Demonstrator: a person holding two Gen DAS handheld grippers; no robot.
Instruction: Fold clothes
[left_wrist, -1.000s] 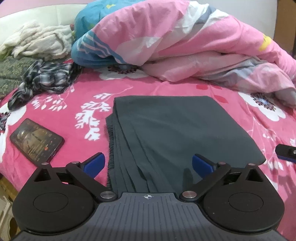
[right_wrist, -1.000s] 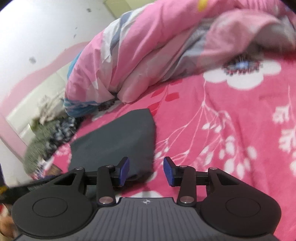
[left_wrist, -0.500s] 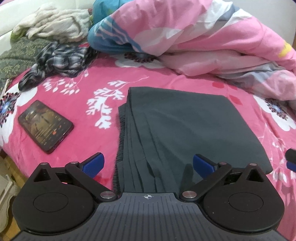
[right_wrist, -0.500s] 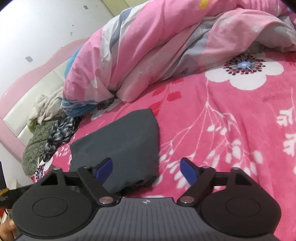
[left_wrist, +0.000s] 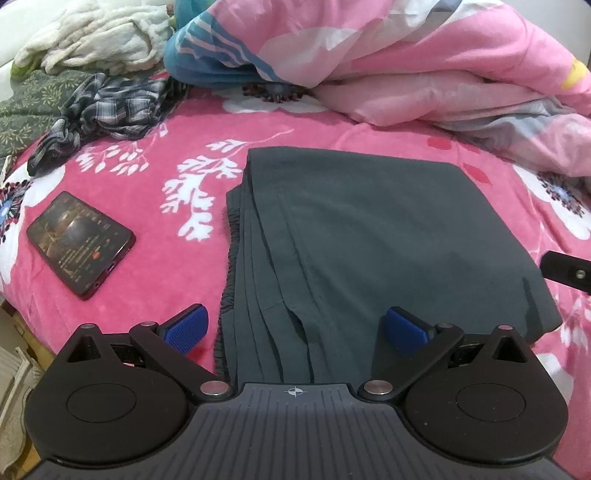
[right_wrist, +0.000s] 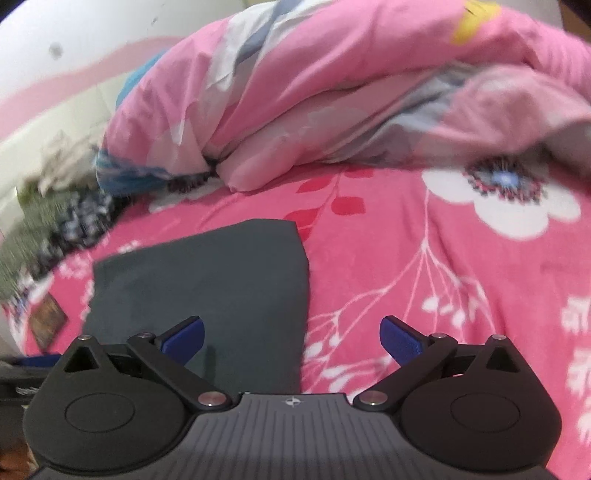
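A dark grey garment (left_wrist: 369, 236) lies folded flat on the pink flowered bedspread (left_wrist: 177, 258), its layered edges and elastic band at the left. My left gripper (left_wrist: 295, 328) hovers open over the garment's near edge, nothing between its blue pads. In the right wrist view the same garment (right_wrist: 207, 288) shows its right edge. My right gripper (right_wrist: 291, 334) hangs above that edge with its jaws opening wide, no cloth pinched between them. A black part of the right gripper (left_wrist: 565, 271) shows at the left view's right border.
A phone (left_wrist: 79, 242) with a lit screen lies left of the garment. A plaid cloth (left_wrist: 107, 110), a white towel (left_wrist: 99, 35) and a green patterned cloth (left_wrist: 22, 114) pile at the far left. A bunched pink duvet (left_wrist: 406, 62) fills the back.
My right gripper's jaws went from nearly together to wide apart, and it shifted along the garment's right edge. The left view tilted down slightly; the garment lies unmoved.
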